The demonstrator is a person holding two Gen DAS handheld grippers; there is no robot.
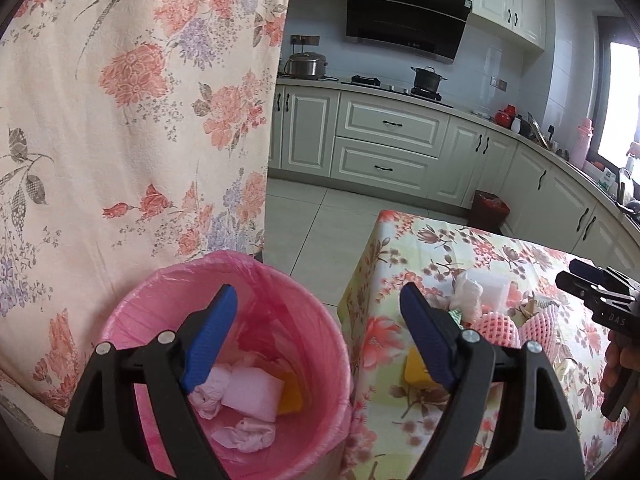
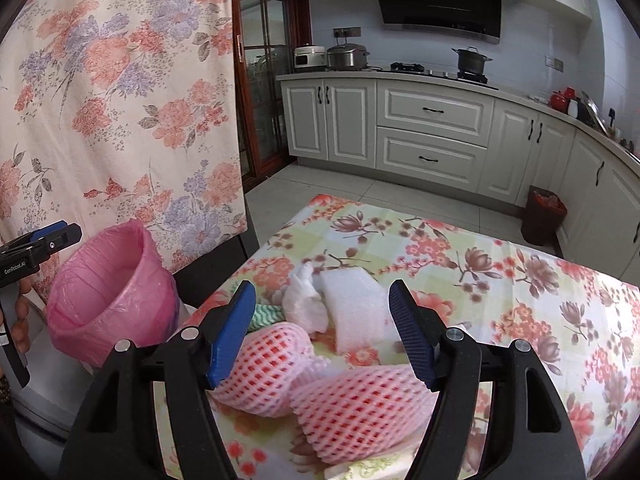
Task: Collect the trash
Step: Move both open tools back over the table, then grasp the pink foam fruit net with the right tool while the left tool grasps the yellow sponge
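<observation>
My left gripper hangs open over the pink-lined bin, nothing between its blue pads. Inside the bin lie crumpled tissues, a white foam block and a yellow piece. My right gripper is open above the floral table, its pads not touching anything. Below it lie two pink foam nets, a white foam block, a crumpled tissue and a green-striped wrapper. A yellow sponge sits at the table's near left edge.
A floral curtain hangs right behind the bin. The bin stands just left of the table. Kitchen cabinets line the far wall, with a dark brown bin on the tiled floor beside them.
</observation>
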